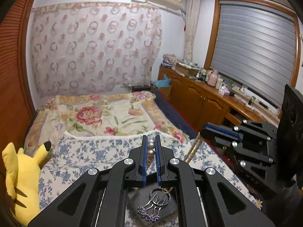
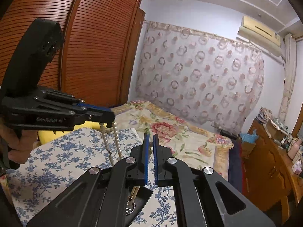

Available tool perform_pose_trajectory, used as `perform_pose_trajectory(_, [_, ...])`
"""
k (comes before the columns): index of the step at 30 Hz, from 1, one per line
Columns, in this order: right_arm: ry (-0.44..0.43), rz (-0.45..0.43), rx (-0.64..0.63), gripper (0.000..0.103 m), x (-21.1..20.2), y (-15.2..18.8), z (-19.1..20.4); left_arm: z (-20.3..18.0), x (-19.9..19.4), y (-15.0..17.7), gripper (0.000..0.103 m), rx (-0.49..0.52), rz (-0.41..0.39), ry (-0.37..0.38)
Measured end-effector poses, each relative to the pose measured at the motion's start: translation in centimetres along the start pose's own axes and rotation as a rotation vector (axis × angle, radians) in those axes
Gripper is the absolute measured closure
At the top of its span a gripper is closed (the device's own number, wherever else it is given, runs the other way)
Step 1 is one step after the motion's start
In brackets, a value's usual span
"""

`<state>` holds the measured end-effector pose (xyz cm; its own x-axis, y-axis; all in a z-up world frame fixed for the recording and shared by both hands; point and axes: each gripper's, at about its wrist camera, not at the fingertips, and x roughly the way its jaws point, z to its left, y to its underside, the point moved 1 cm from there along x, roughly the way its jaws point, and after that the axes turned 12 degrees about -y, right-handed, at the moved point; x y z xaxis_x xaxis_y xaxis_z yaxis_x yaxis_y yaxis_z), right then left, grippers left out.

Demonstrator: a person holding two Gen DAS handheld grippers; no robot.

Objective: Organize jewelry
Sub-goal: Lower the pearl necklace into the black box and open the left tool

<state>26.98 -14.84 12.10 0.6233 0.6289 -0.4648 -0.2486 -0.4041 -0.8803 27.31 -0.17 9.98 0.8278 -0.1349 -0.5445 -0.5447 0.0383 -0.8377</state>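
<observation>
A bedroom, with a floral bedspread (image 1: 90,151) below. The left gripper (image 1: 151,141) clamps a pearl necklace (image 1: 151,145). The right gripper (image 2: 151,140) pinches its far end.

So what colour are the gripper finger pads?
Blue, clearest in the left wrist view, on the left gripper pads.

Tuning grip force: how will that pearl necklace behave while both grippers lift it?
Probably floppy: the pearl necklace hangs in limp strands below the left gripper. Round, glossy beads may slip or roll between the fingers. Likely to swing; the right gripper also seems shut on it.
</observation>
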Motion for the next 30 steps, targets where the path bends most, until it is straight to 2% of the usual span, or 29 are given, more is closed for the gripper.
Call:
perform_pose_trajectory(6, [-0.006, 0.007, 0.029, 0.098, 2.6, 1.3, -1.2, 0.6, 3.6, 3.2, 0.096, 0.001, 0.081, 0.003])
perform_pose_trajectory(12, [-0.013, -0.011, 0.037, 0.098, 3.1, 0.8, -1.7, 0.9, 5.8, 5.6, 0.096, 0.01, 0.127, -0.005])
perform_pose_trajectory(15, [-0.012, 0.018, 0.024, 0.098, 4.0, 1.3, -1.7, 1.1, 6.6, 6.6, 0.096, 0.009, 0.155, -0.013])
perform_pose_trajectory(19, [-0.022, 0.085, 0.053, 0.098, 6.1, 3.8, -2.0, 1.6, 6.7, 7.5, 0.093, 0.008, 0.151, -0.03])
perform_pose_trajectory(28, [-0.055, 0.164, 0.116, 0.097, 8.6, 7.2, -1.7, 2.3, 5.6, 9.0, 0.062, 0.004, 0.129, -0.063])
perform_pose_trajectory(30, [-0.061, 0.176, 0.122, 0.097, 8.8, 7.6, -1.5, 2.5, 5.3, 9.5, 0.051, 0.004, 0.123, -0.077])
